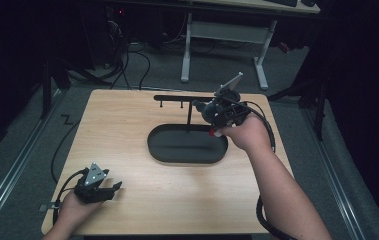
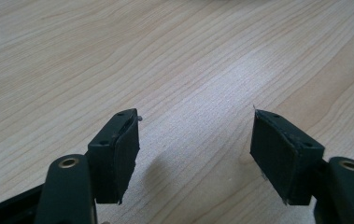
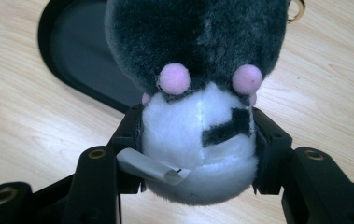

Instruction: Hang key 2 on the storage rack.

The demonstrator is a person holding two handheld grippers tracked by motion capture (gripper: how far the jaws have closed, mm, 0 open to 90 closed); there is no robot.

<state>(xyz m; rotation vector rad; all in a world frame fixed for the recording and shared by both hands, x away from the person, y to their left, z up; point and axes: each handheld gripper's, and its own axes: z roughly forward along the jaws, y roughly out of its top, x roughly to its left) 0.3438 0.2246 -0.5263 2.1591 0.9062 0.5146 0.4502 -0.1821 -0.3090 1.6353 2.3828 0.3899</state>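
While gripped, plush toy (image 3: pixel 198 93) sits between right gripper (image 3: pixel 198 140) fingers — perhaps a keychain.

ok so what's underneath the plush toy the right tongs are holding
Below the plush toy, held in the right tongs, the right gripper view shows part of the black oval tray and the wooden table. The toy covers the surface directly beneath it.

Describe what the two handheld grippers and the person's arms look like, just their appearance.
Both grippers are black, each with a grey three-cornered plate on top. The left gripper has flat rectangular pads on arms with brass-coloured rivets. A thick black cable trails from the right gripper. The forearms are bare, no sleeves visible.
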